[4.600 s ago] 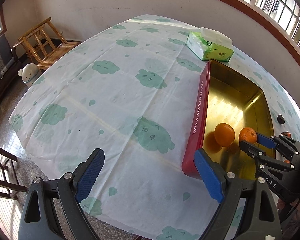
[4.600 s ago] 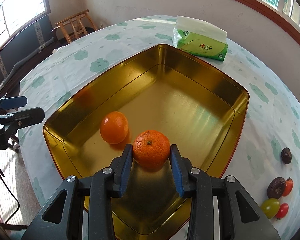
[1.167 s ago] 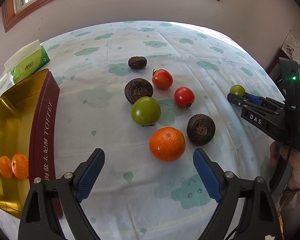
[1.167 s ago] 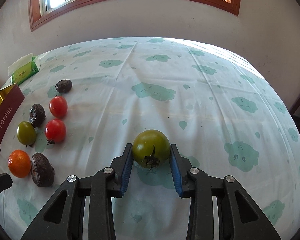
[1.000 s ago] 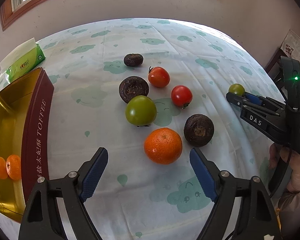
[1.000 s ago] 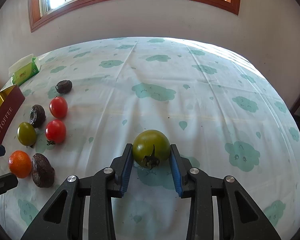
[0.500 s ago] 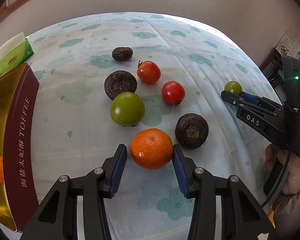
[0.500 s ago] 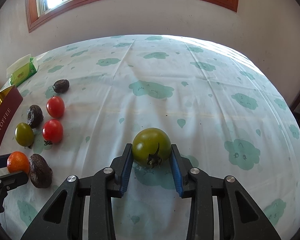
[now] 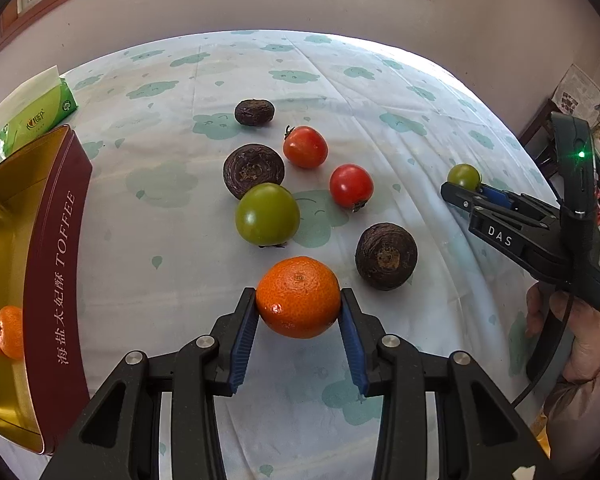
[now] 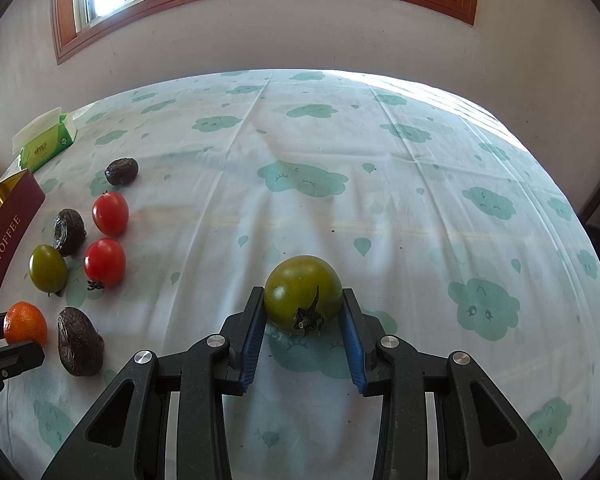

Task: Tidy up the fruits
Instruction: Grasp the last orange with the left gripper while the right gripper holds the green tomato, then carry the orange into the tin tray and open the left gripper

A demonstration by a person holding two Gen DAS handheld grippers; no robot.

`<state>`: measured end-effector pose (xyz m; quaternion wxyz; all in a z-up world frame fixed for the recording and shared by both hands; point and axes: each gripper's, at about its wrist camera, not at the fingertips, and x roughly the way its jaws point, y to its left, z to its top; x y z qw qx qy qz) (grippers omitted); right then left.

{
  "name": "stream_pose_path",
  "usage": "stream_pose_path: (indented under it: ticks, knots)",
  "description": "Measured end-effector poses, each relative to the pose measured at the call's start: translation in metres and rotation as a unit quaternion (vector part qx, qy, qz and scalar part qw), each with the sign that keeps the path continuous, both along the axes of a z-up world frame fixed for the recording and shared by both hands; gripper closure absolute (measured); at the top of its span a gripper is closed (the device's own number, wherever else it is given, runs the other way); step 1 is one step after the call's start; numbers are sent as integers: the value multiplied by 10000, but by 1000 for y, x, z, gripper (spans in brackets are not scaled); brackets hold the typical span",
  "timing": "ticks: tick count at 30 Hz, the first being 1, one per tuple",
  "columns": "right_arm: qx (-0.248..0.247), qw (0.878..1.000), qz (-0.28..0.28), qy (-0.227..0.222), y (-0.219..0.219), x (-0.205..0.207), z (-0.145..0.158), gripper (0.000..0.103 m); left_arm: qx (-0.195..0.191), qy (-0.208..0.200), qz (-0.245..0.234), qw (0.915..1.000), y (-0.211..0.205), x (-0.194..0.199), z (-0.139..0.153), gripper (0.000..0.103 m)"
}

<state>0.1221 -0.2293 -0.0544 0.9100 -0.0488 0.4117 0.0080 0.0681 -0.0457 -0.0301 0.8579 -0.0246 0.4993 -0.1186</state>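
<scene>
Now the left gripper (image 9: 299, 312) has closed from wide apart onto the orange (image 9: 299, 297) on the tablecloth (image 9: 380, 92); right gripper (image 10: 303, 312) stays clamped on a green tomato (image 10: 303, 293); both look ready to carry. Beyond: three dark fruits, two red tomatoes (image 9: 305, 146), another green one (image 9: 267, 213); toffee tin (image 9: 56, 264), left, holds two oranges (image 9: 4, 332); its near wall must be cleared.

The left tongs (image 9: 299, 312) clamped the orange (image 9: 298, 297) on the desk (image 9: 172, 240); the right tongs (image 9: 466, 188) gripped a green tomato (image 9: 464, 176).
</scene>
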Motion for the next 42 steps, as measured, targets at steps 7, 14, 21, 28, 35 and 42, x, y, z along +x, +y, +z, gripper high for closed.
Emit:
stream_pose_path:
  ticks: [7, 14, 21, 28, 35, 42]
  knots:
    - [-2, 10000, -1, -1, 0, 0, 0, 65, -33, -179, 202, 9996, 21, -3, 18, 67]
    - [-4, 10000, -1, -1, 0, 0, 0, 65, 80, -530, 592, 9968, 65, 2, 50, 67]
    - [-7, 10000, -2, -1, 0, 0, 0, 65, 406, -670, 1238, 9892, 131, 16, 61, 67]
    - [-9, 10000, -3, -1, 0, 0, 1, 65, 575, -400, 1831, 9806, 191, 27, 46, 67]
    - [-11, 10000, -4, -1, 0, 0, 1, 65, 614, -27, 2062, 9766, 218, 31, 24, 67]
    - [-13, 10000, -5, -1, 0, 0, 1, 65, 620, 220, 2140, 9746, 227, 33, 8, 67]
